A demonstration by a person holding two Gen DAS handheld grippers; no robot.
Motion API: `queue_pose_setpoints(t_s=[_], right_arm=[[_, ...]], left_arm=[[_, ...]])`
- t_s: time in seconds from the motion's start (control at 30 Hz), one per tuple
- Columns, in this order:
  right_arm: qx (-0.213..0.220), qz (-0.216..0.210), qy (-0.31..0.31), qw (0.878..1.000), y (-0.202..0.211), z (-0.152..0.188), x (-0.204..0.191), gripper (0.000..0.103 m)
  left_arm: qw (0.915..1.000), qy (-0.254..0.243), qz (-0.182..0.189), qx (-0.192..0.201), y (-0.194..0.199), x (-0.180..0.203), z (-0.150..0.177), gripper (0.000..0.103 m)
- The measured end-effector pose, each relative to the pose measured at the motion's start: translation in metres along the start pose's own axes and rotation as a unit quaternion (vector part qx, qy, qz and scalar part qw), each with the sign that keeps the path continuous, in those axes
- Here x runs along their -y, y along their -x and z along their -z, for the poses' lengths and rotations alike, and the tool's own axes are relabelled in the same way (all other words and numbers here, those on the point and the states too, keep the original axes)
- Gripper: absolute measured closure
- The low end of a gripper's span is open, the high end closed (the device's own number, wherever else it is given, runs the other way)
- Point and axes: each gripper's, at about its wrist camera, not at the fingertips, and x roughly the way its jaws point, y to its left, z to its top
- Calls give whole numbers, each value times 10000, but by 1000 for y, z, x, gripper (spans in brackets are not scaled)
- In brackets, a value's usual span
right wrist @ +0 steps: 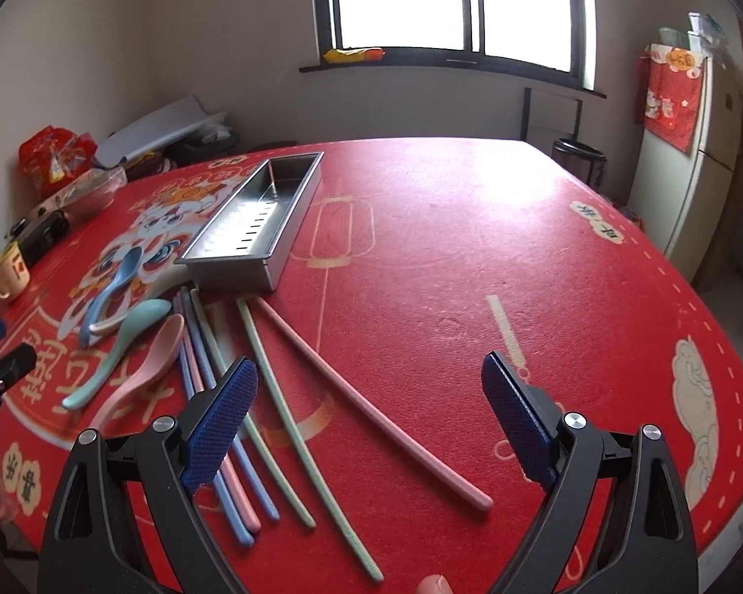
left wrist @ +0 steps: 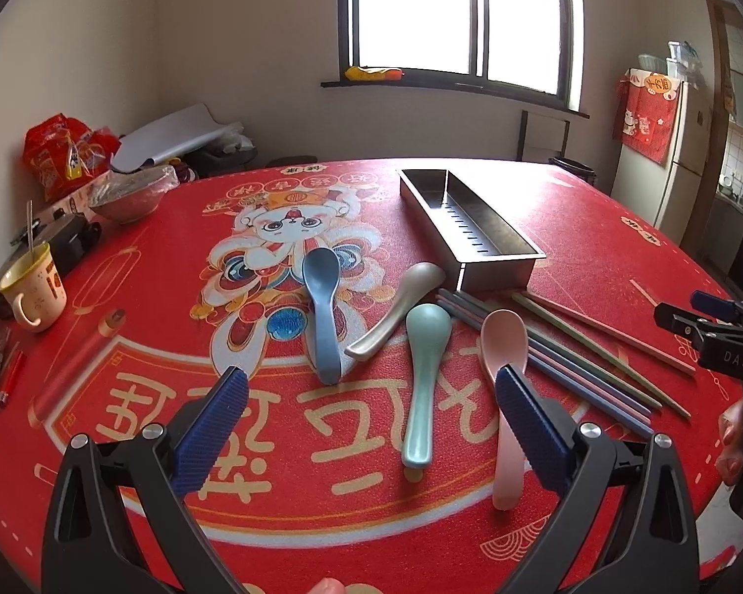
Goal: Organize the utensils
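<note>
Spoons (left wrist: 423, 371) lie handles-toward the left gripper (left wrist: 371, 396), chopsticks (right wrist: 282, 406) lengthwise under the right gripper (right wrist: 369, 396); both grippers gape, holding nothing, the metal tray (left wrist: 500, 260) beyond unfilled.

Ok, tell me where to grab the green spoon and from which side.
Grip the green spoon on its handle, below the bowl, coming straight down with the open left gripper. It lies flat on the table, bowl away from the camera, handle running toward it, so set the fingers across the handle's narrow width. The pink spoon lies close on the right; stay clear.
</note>
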Motion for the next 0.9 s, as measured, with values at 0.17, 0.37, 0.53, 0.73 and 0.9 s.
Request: queue_pose_setpoints(t_s=[0.17, 0.37, 0.53, 0.73, 0.9], right_arm=[[-206, -616, -160, 9978, -12, -1, 3, 14], [-258, -813, -251, 9960, -24, -6, 4, 14], [-256, -749, -307, 9964, -32, -10, 6, 14], [-295, -709, -421, 9962, -37, -11, 11, 14], [-359, -720, -455, 9957, -41, -11, 11, 14]], left_arm=[[9994, -82, -199, -268, -12, -19, -7, 16], [9975, 247, 62, -662, -51, -49, -29, 36], [9905, 765, 567, -995, -96, -69, -40, 55], [9768, 1423, 1014, -1239, -129, -92, -42, 70], [9713, 1481, 1336, -1299, -136, -90, -39, 74]])
